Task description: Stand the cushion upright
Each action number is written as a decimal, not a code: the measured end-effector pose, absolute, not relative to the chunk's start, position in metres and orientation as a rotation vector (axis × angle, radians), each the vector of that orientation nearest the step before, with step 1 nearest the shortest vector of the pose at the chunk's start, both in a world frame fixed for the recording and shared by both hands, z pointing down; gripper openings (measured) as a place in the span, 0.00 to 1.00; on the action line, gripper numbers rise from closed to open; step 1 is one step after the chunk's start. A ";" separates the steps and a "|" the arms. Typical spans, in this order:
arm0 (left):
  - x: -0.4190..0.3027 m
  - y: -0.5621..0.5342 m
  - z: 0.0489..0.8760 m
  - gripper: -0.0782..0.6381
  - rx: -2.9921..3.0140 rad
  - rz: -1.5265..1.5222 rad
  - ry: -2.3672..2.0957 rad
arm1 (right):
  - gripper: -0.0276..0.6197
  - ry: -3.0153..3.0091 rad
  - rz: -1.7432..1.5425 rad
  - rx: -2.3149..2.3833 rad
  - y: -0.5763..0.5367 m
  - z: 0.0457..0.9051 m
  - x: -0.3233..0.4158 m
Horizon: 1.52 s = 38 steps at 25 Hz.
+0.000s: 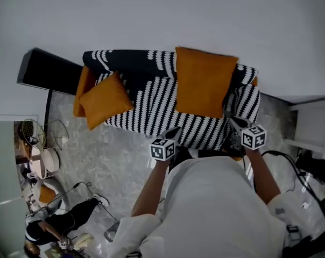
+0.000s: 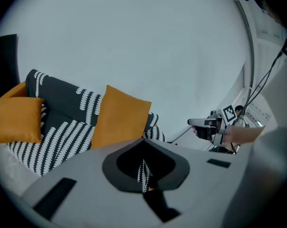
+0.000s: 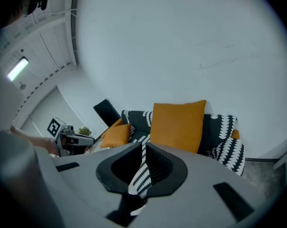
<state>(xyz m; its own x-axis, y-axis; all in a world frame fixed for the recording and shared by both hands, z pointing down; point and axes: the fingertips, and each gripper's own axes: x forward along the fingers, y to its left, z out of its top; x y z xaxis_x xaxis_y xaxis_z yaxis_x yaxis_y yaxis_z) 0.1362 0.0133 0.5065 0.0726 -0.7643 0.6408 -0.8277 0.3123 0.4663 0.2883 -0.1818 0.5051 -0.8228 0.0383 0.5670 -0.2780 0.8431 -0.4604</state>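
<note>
Against the sofa [image 1: 152, 98] backrest, the large orange cushion [image 1: 203, 82] stands upright; the task appears complete. The left hand-held gripper [image 1: 175, 131] and right hand-held gripper [image 1: 237, 122] show jaws drawn together, apparently empty, clear of it.

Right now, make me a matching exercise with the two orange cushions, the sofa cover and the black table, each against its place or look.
1 large cushion
2 small cushion
3 sofa cover
4 black table

A black-and-white pattern
B past the sofa's left end
C upright against the backrest
D tilted, at the seat's left end

Pairs: 1-C, 2-D, 3-A, 4-B
</note>
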 end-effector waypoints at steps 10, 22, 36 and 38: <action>0.136 0.043 0.479 0.11 1.409 -0.039 -1.755 | 0.11 -2.480 0.697 0.057 -0.153 0.484 0.290; 0.132 0.051 0.464 0.11 1.398 -0.082 -1.827 | 0.11 -2.459 0.684 0.013 -0.135 0.486 0.291; 0.131 0.078 0.461 0.11 1.351 -0.126 -1.864 | 0.11 -2.436 0.663 -0.027 -0.123 0.491 0.285; 0.128 0.084 0.461 0.11 1.342 -0.141 -1.864 | 0.11 -2.435 0.655 -0.034 -0.120 0.489 0.280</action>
<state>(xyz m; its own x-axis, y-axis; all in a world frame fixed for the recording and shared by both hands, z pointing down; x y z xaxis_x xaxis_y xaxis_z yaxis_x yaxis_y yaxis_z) 0.1278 0.0842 0.4610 -0.1001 -0.8330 0.5441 -0.7419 0.4269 0.5170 0.2801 -0.1196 0.4886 -0.8137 0.1744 0.5545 -0.1274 0.8772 -0.4629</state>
